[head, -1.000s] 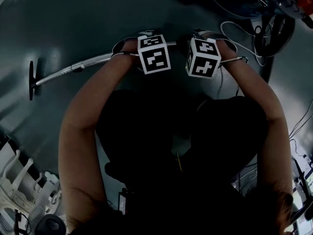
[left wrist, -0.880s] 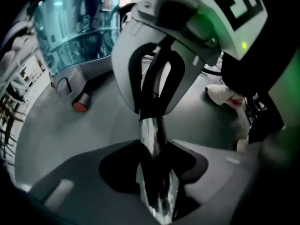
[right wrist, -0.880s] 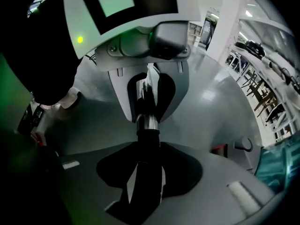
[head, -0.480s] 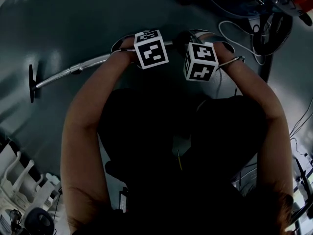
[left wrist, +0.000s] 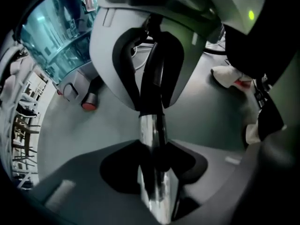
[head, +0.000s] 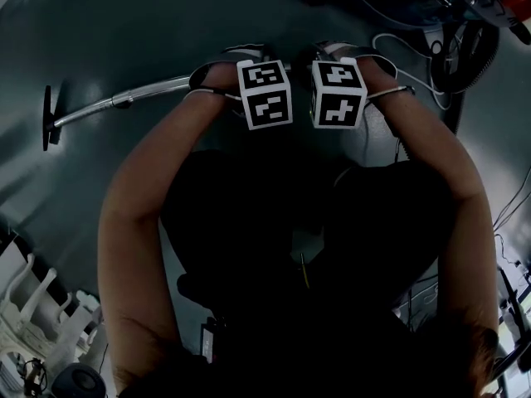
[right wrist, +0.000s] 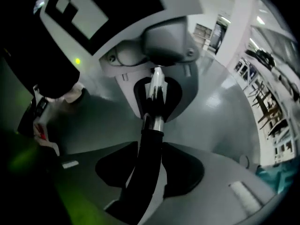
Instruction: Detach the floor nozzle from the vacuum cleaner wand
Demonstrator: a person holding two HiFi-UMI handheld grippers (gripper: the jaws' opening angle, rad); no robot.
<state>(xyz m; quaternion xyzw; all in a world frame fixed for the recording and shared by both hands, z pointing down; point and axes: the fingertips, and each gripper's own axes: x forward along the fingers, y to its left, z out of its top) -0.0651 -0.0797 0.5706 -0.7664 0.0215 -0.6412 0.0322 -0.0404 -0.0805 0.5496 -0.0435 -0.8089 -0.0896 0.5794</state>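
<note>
Status from my end, everything referenced to the wand (head: 124, 98). It's a chrome tube lying on the dark floor (head: 166, 23), running out sideways from the two grippers.

The floor nozzle (head: 46, 118) sits at the wand's far end, well apart from both grippers, as a dark bar crosswise to the tube. It looks joined to the wand there, though it's small in the head view.

I see the left gripper (left wrist: 153, 149) on the wand's near end, pointing steeply down. Its jaws have just been closing and now pinch the chrome tube from both sides, with the tube running straight through the gap. I read that as clamped on the wand.

The right gripper (right wrist: 152, 149) is just beside it, farther from the nozzle along the same line. Between its jaws is the black tube (right wrist: 149, 172) that carries on from the wand's chrome end. The chrome-to-black joint sits just beyond the jaw tips. Its jaws have just opened a little, yet the pads read as touching the black tube on both sides, so I call it gripped.

Each gripper view shows the other gripper straight across, with the wand line passing into it. The left marker cube (head: 265, 96) and right marker cube (head: 338, 94) sit nearly side by side over the wand's near end. A white cable (head: 398, 48) loops on the floor beyond the right gripper, on the side away from the wand.
</note>
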